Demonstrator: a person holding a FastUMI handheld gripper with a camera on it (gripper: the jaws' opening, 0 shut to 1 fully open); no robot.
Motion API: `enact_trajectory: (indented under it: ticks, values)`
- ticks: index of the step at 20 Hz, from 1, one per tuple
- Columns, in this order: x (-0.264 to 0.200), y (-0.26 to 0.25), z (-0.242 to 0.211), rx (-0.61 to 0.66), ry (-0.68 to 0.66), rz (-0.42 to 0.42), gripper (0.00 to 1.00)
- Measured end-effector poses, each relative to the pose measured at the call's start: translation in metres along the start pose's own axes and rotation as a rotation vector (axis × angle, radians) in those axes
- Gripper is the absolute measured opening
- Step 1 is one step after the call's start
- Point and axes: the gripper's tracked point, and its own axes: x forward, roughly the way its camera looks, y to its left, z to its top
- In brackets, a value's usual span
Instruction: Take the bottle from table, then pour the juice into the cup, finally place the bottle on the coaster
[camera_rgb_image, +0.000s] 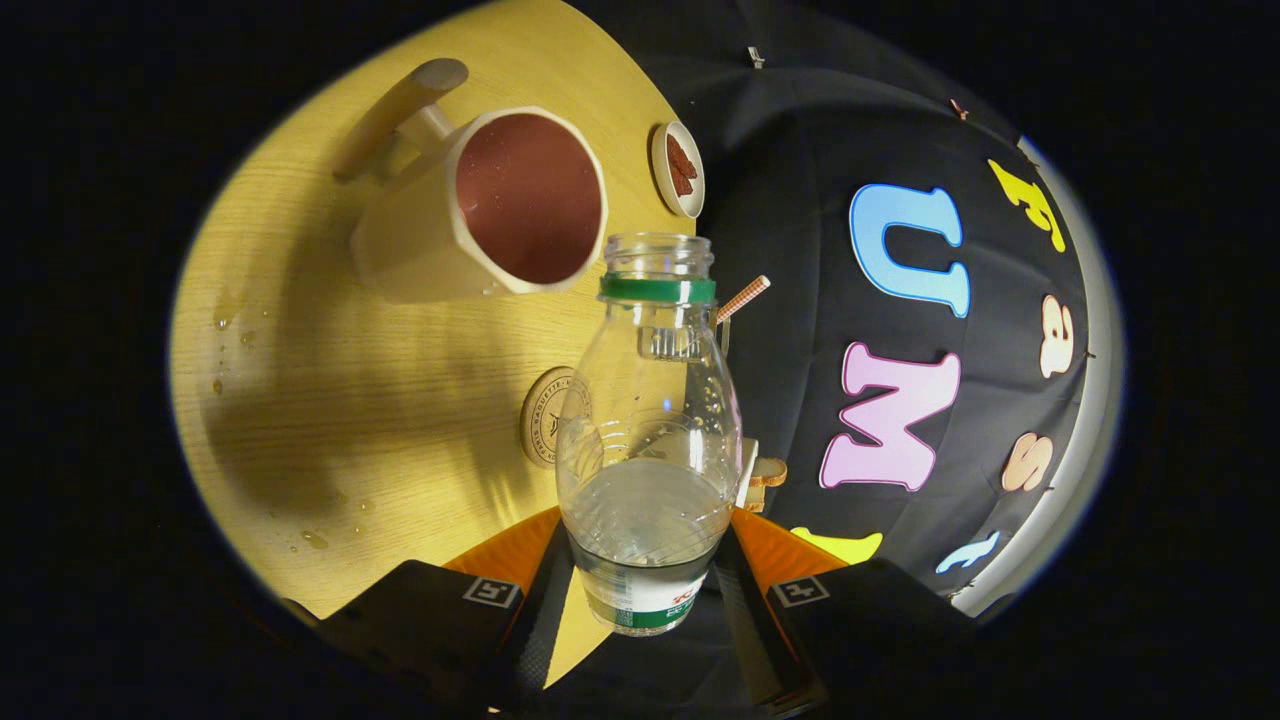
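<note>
clear bottle (648, 440) clamped between both fingers (545, 610), cup (480, 210) beyond.

Lower centre of frame: blocky gripper (645, 575), one small square tag marker per side, textured inner strips, jaws pressing the bottle (648, 450).

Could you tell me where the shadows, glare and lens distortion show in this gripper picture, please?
In the gripper view, a broad shadow crosses the table below the cup; bright glare sits on the bottle held between the closed jaws of the gripper; fisheye distortion bends the table edge; the coaster stays sharp.
</note>
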Motion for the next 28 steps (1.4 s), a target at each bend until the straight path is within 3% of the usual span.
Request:
enact_trajectory:
  ticks: [28]
  values:
    - [0.003,-0.014,0.009,-0.223,-0.016,-0.043,0.76]
